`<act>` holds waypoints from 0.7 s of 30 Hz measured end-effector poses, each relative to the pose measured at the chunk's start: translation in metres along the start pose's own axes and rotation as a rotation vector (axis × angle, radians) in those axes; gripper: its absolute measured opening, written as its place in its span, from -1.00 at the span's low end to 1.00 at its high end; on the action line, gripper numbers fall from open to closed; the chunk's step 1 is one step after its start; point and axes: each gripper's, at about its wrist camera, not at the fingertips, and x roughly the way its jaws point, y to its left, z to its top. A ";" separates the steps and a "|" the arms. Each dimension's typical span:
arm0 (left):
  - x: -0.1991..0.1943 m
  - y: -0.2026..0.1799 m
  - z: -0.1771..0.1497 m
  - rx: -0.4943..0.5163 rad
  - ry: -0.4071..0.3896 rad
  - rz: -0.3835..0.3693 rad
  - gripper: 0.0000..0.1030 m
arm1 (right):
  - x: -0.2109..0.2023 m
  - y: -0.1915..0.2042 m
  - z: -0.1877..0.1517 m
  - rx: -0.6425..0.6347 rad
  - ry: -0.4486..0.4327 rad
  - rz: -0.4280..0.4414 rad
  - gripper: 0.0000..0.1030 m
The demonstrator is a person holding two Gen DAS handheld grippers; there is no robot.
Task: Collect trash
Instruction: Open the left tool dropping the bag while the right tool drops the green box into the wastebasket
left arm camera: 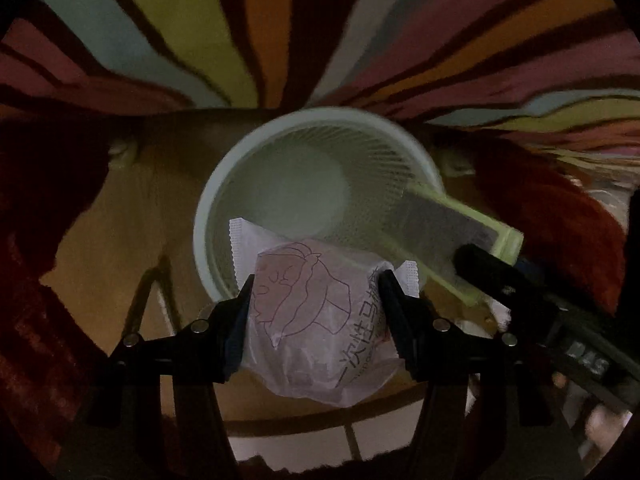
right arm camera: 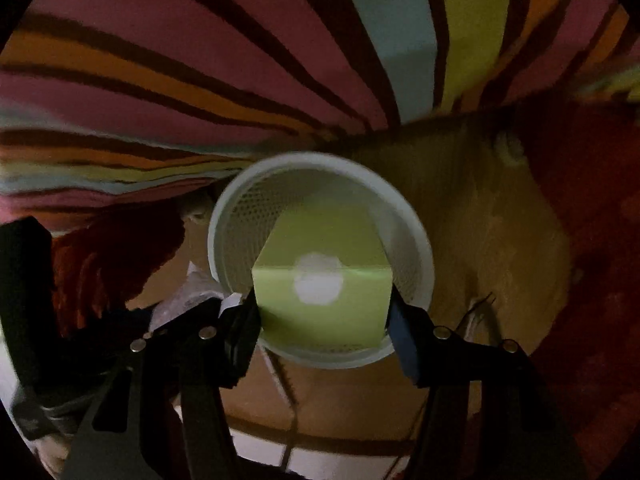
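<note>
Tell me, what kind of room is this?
Probably a living room at home: a striped multicoloured rug, a small mesh wastebasket on the wooden floor, and deep red upholstery beside it.

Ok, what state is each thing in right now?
left gripper: shut on the packet.
packet: sealed, held above the bin rim.
right gripper: shut on the green box.
green box: closed, held over the bin mouth.
bin: upright, nothing visible on its bottom.
</note>
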 end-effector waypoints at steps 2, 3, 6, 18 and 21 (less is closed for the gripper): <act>0.008 0.002 0.000 -0.006 0.031 0.007 0.15 | 0.007 -0.001 0.000 0.037 0.021 0.016 0.07; 0.014 0.002 0.001 -0.010 0.053 0.000 0.15 | 0.011 -0.006 -0.004 0.055 0.032 0.020 0.07; 0.021 0.002 0.001 -0.007 0.105 -0.018 0.20 | 0.020 -0.009 -0.003 0.082 0.063 0.016 0.07; 0.031 0.011 0.005 -0.049 0.143 0.003 0.63 | 0.032 -0.013 -0.003 0.140 0.058 0.003 0.29; 0.024 0.011 0.003 -0.054 0.111 0.033 0.63 | 0.027 -0.011 -0.006 0.131 0.029 -0.009 0.29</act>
